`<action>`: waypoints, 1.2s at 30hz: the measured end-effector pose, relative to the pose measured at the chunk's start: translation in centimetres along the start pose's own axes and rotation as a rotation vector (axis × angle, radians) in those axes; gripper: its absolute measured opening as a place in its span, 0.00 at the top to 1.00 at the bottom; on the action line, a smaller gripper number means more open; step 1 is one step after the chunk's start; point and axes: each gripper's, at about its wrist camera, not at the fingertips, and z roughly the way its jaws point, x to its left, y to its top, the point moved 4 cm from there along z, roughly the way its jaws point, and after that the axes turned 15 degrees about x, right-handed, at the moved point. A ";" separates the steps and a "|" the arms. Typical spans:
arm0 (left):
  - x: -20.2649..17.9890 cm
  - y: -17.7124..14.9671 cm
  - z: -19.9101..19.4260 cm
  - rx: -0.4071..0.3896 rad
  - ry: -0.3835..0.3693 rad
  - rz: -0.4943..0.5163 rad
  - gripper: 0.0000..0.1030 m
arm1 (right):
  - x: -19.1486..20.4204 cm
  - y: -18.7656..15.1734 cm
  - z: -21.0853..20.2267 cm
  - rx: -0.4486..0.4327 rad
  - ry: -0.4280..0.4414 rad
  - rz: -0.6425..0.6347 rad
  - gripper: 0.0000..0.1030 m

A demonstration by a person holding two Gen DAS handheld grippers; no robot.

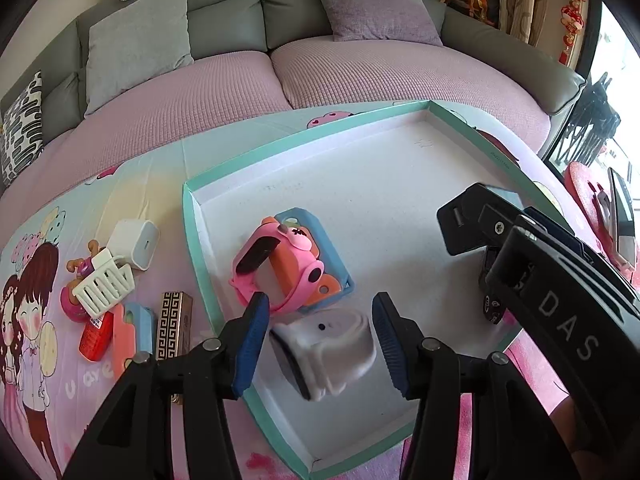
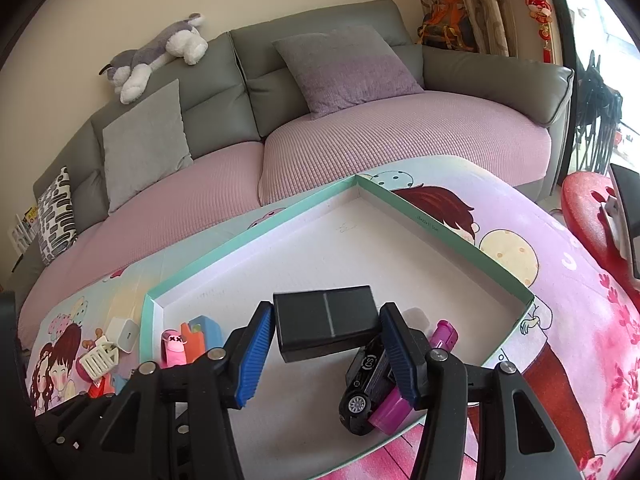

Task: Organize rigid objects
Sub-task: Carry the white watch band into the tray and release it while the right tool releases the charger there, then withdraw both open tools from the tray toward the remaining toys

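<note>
A shallow white tray with a teal rim (image 1: 192, 208) (image 2: 440, 232) lies on a cartoon-print cloth. My left gripper (image 1: 320, 344) is low over the tray's near left corner. Its blue pads sit against both sides of a white toy (image 1: 328, 352) that rests on the tray floor. Just beyond it lies a pink toy (image 1: 276, 268) on a blue and orange piece (image 1: 336, 264). My right gripper (image 2: 326, 352) is shut on a black box (image 2: 326, 324), held above the tray's right part. Under it a black toy car (image 2: 368, 384) leans on a magenta object (image 2: 390, 408).
Left of the tray on the cloth lie a white charger (image 1: 134, 242), a white toy basket (image 1: 104, 284), a red bottle (image 1: 94, 336) and a patterned gold box (image 1: 174, 324). A sofa with cushions (image 2: 344, 68) runs behind. A red stool (image 2: 588, 208) stands at the right.
</note>
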 end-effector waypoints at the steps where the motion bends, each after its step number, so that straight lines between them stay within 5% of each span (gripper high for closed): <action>1: 0.0 0.0 -0.1 -0.001 -0.001 0.001 0.43 | 0.0 0.0 -0.1 -0.006 -0.002 0.000 0.44; 3: 0.1 0.1 -0.4 -0.009 -0.004 0.002 0.37 | 0.0 0.1 -0.3 -0.007 -0.002 -0.001 0.44; 13: 1.9 0.1 -2.4 -0.052 -0.005 -0.045 0.36 | 0.0 0.4 -1.8 -0.042 0.006 0.007 0.44; 29: 8.6 -0.5 -4.1 -0.097 0.017 -0.256 0.35 | 0.6 0.2 -1.3 -0.017 0.010 -0.013 0.44; 32: 10.4 -0.9 -4.1 -0.099 0.028 -0.319 0.15 | 1.1 0.1 -1.1 -0.009 0.020 -0.024 0.44; 36: 12.8 -1.5 -4.3 -0.104 0.038 -0.404 0.15 | 2.2 -0.2 -0.7 0.005 0.026 -0.052 0.44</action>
